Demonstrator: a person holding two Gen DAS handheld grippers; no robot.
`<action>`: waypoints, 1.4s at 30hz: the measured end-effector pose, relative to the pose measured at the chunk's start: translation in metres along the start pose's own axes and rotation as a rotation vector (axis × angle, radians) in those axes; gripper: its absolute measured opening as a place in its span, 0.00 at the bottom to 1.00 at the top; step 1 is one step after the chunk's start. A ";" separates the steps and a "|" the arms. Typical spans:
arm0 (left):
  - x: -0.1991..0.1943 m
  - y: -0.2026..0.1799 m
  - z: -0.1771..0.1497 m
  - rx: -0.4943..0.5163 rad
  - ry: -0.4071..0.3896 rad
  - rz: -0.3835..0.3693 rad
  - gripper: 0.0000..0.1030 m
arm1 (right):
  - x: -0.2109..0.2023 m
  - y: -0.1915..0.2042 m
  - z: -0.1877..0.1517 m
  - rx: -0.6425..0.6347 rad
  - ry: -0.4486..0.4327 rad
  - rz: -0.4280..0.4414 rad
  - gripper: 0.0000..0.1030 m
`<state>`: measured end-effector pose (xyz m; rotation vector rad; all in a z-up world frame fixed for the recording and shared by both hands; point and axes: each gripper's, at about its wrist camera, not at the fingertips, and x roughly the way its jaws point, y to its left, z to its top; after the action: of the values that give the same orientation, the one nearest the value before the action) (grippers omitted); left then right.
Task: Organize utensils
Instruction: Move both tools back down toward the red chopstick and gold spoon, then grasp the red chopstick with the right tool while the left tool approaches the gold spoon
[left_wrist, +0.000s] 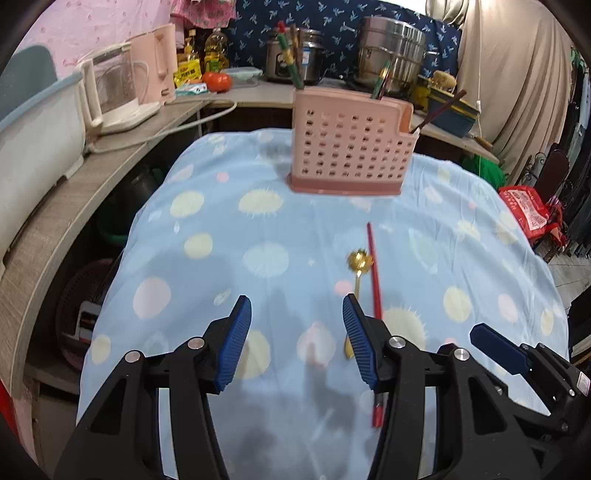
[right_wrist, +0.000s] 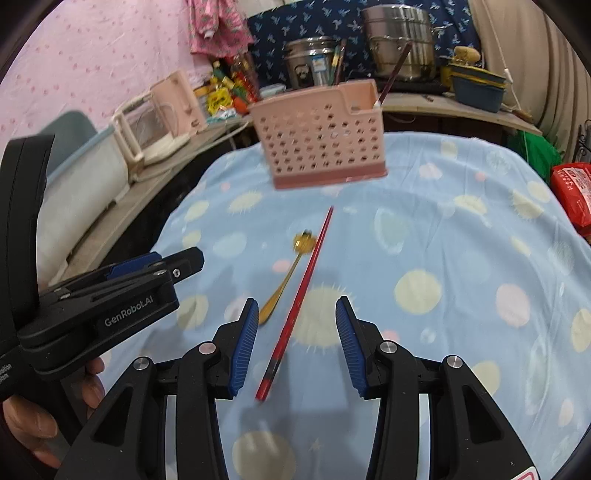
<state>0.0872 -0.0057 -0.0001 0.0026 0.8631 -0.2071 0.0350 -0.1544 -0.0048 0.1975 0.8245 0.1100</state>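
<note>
Left wrist view: my left gripper (left_wrist: 297, 308) hovers with jaws wide apart, holding nothing.
Utensils: a red chopstick (left_wrist: 375, 291) and a gold spoon (left_wrist: 357, 273) lie side by side on the bench, just right of it.
Right wrist view: my right gripper (right_wrist: 295, 314) has jaws spread around the chopstick's near end, likely lining up a pick.
Holder: the pink utensil basket (right_wrist: 321, 136) stands beyond, awaiting them.
Surface: blue spotted cloth (right_wrist: 461, 258); cluttered kitchen counter behind.

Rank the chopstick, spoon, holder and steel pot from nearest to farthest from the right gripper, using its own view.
1. Chopstick, between the right gripper fingers.
2. Spoon, just left.
3. Holder, ahead on the cloth.
4. Steel pot, behind on the counter.
</note>
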 end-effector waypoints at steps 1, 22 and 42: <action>0.002 0.003 -0.005 -0.005 0.010 0.004 0.48 | 0.004 0.003 -0.006 -0.009 0.015 0.003 0.41; 0.018 0.025 -0.048 -0.033 0.114 0.038 0.48 | 0.049 0.022 -0.045 -0.077 0.149 -0.009 0.19; 0.023 0.004 -0.044 0.009 0.127 0.014 0.48 | 0.040 -0.024 -0.038 0.029 0.103 -0.063 0.07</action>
<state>0.0695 -0.0020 -0.0466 0.0306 0.9888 -0.1989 0.0344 -0.1663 -0.0635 0.1943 0.9341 0.0498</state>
